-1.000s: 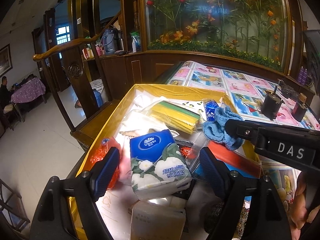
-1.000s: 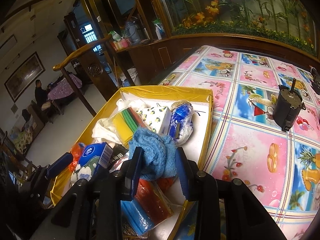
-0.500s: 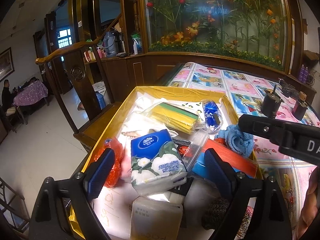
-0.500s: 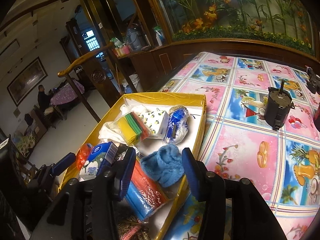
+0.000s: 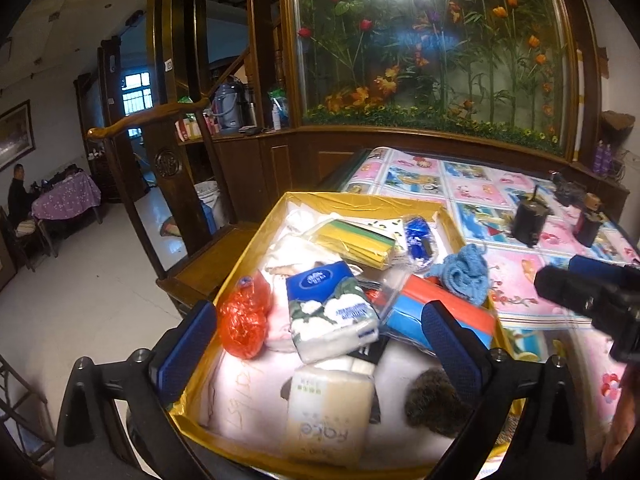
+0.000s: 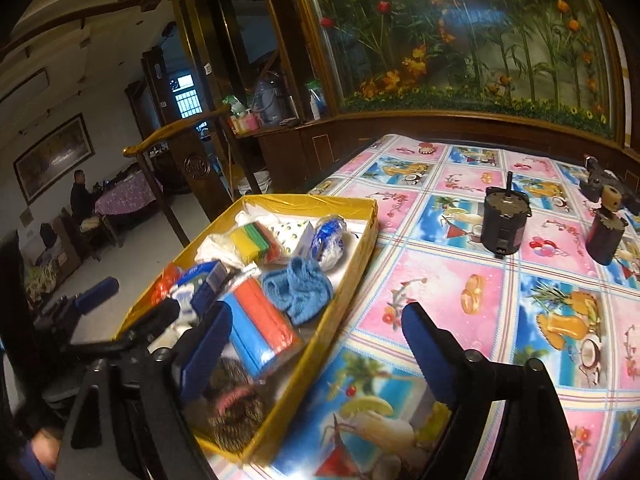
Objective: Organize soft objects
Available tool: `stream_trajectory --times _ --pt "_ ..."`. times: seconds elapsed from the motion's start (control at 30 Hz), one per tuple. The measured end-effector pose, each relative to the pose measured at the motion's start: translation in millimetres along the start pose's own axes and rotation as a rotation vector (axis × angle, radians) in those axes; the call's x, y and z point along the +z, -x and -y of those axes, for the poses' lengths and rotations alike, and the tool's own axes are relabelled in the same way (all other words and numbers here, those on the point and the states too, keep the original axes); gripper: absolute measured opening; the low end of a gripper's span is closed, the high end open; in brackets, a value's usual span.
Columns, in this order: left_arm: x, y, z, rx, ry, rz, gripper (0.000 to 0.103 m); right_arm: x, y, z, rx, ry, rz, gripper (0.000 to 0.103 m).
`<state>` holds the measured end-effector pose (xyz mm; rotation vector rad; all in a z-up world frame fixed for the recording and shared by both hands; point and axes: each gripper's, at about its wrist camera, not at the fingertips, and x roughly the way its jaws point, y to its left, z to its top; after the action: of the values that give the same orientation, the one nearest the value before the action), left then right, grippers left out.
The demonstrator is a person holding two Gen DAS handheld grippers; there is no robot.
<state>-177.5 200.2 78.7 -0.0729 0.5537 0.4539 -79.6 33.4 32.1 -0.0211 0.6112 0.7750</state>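
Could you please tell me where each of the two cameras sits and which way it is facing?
Left wrist: on the left hand-held gripper, looking down over the yellow box toward the flower panel; its blue fingers show, open.
Right wrist: on the right hand-held gripper, over the box's right edge and the tablecloth; its fingers, open, frame nothing.
Shared: box, blue cloth, tissue pack.

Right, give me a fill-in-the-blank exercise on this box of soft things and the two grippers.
1. The blue knitted cloth lies inside the ____ box.
2. The right gripper has just been opening, with ____ between its fingers.
3. The tissue pack between the left gripper fingers has a ____ top.
4. The two dark cylinders stand on the ____, outside the box.

Missing words: yellow; nothing; blue; tablecloth
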Motion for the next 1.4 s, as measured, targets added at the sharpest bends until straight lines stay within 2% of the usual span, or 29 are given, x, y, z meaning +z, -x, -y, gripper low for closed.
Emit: stream_trajectory --times 0.07,0.23,0.33,0.4,0.47,0.57,0.73,0.87,0.97,1.1,1.4 --pt "-4.5 6.2 -0.2 -0.025 -0.005 0.001 0.103 -10.7 6.9 0.7 0.004 0.011 0.011 0.092" --pt "-20.2 25.3 13.4 0.065 -0.043 0.021 0.103 -33.7 27.5 3.9 0.023 0.052 0.061 0.096" --pt "-26.9 37.0 15.2 0.080 -0.051 0.024 0.103 -41.3 33.6 1.3 0.067 0.073 0.064 0.099" --pt "-30.3 45.4 16.2 0.101 -0.067 0.063 0.103 -44.8 34.8 -3.2 0.073 0.099 0.059 0.099" --pt "-33.2 50.3 18.1 0.149 -0.089 0.097 0.103 -45.8 35.0 -9.7 0.048 0.142 0.050 0.100" --pt "-32.8 50.0 16.9 0.170 -0.095 0.096 0.103 -46.2 36.7 -19.8 -0.058 0.209 0.057 0.100" --pt "-33.2 47.8 5.9 0.183 -0.050 0.085 0.103 -50.6 34.6 -26.1 -0.080 0.247 0.061 0.100" --pt "-35.4 42.9 2.8 0.231 -0.060 0.080 0.103 -54.7 32.2 -34.3 -0.153 0.290 0.068 0.102" --pt "-35.1 39.8 1.0 0.229 -0.056 0.062 0.103 -54.2 34.6 -37.7 -0.182 0.303 0.092 0.102" --pt "-33.1 38.6 0.0 0.213 -0.041 0.057 0.103 -53.7 30.1 -38.4 -0.197 0.311 0.068 0.102" --pt "-31.7 26.1 3.9 0.205 -0.099 -0.006 0.103 -53.0 25.6 -42.7 -0.253 0.326 0.045 0.102"
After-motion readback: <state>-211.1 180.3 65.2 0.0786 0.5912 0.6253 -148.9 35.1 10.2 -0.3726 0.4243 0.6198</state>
